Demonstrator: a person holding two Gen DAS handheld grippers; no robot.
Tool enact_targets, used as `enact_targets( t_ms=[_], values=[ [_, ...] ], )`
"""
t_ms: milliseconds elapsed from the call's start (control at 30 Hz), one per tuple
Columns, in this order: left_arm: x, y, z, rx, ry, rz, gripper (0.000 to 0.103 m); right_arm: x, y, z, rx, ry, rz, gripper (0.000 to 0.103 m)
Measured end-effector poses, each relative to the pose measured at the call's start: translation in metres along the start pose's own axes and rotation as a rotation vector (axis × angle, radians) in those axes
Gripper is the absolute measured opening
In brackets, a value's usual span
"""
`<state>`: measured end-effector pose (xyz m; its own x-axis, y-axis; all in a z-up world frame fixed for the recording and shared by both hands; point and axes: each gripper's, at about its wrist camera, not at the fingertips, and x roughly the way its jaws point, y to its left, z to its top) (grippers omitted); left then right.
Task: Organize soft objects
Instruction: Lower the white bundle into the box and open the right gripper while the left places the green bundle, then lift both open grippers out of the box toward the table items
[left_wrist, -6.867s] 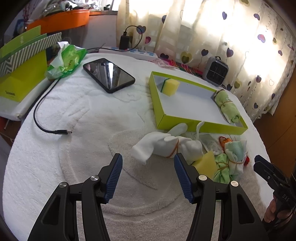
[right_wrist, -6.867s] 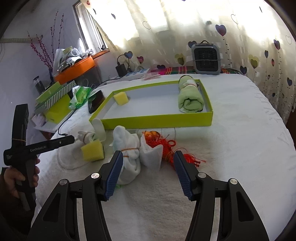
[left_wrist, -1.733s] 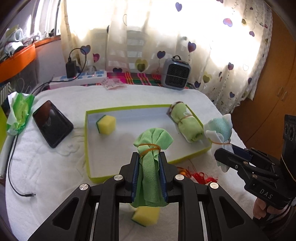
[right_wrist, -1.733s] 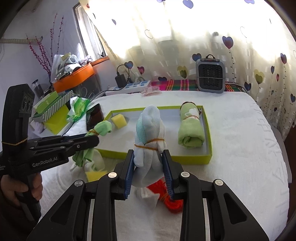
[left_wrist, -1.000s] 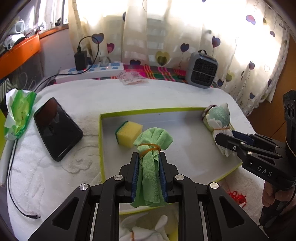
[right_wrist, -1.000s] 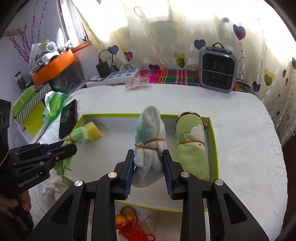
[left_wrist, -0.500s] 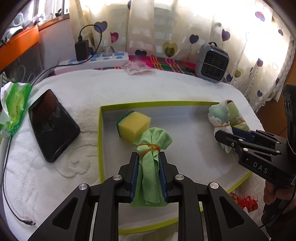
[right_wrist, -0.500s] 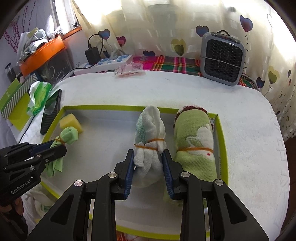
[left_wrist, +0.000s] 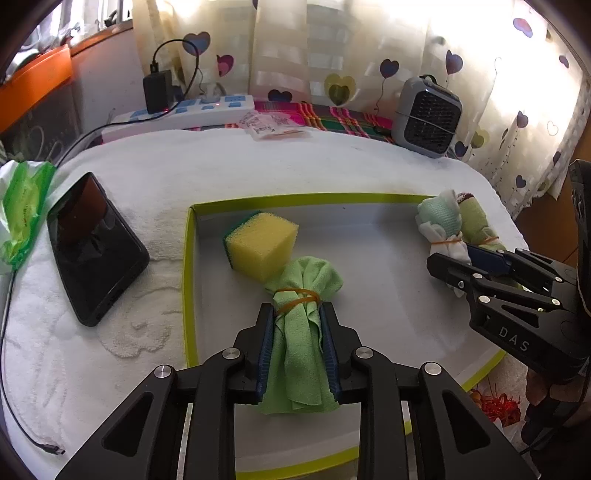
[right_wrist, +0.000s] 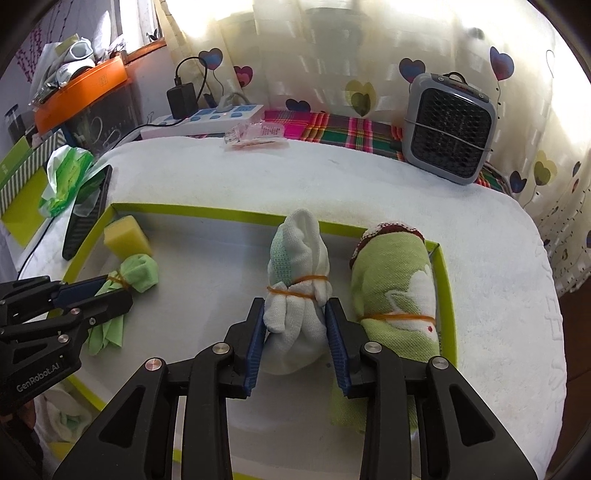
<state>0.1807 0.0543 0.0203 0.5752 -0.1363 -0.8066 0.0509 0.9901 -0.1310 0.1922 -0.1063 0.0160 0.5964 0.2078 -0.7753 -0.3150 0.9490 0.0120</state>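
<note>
A lime-rimmed tray (left_wrist: 188, 277) holds a yellow sponge (left_wrist: 264, 242) and a rolled green towel (right_wrist: 391, 284). My left gripper (left_wrist: 296, 308) has a green cloth bundle (left_wrist: 306, 277) tied with a rubber band between its pads. The bundle lies on the tray floor beside the sponge. The jaws are opening, though the pads still touch the cloth. My right gripper (right_wrist: 295, 304) has a white bundle (right_wrist: 299, 251) between its pads. That bundle rests on the tray floor next to the green towel. These jaws are opening too, and the pads are still against it.
Left of the tray lie a black phone (left_wrist: 92, 247), a green packet (left_wrist: 22, 210) and a cable. A power strip (left_wrist: 184, 110) and a small grey heater (left_wrist: 428, 118) stand at the back. Red string (left_wrist: 495, 402) and another white bundle (right_wrist: 70, 413) lie outside the tray's near edge.
Both grippers came forward and down over the tray with their bundles, which now rest on its floor. Both pairs of jaws stand slightly wider than half a second ago.
</note>
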Motion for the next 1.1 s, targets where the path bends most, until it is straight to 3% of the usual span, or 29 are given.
enact_targets(
  t_ms=[400, 567, 1100],
  values=[
    [-0.003, 0.0, 0.001, -0.001, -0.018, -0.002, 0.038, -0.005, 0.001, -0.001, 0.023, -0.032, 0.026, 0.048],
    [-0.01, 0.002, 0.001, -0.016, -0.044, -0.026, 0.051, -0.011, 0.0, -0.001, 0.04, -0.057, 0.034, 0.053],
    [-0.041, 0.005, -0.007, -0.033, -0.089, -0.029, 0.054, -0.039, -0.007, -0.012, 0.087, -0.113, 0.057, 0.057]
  ],
)
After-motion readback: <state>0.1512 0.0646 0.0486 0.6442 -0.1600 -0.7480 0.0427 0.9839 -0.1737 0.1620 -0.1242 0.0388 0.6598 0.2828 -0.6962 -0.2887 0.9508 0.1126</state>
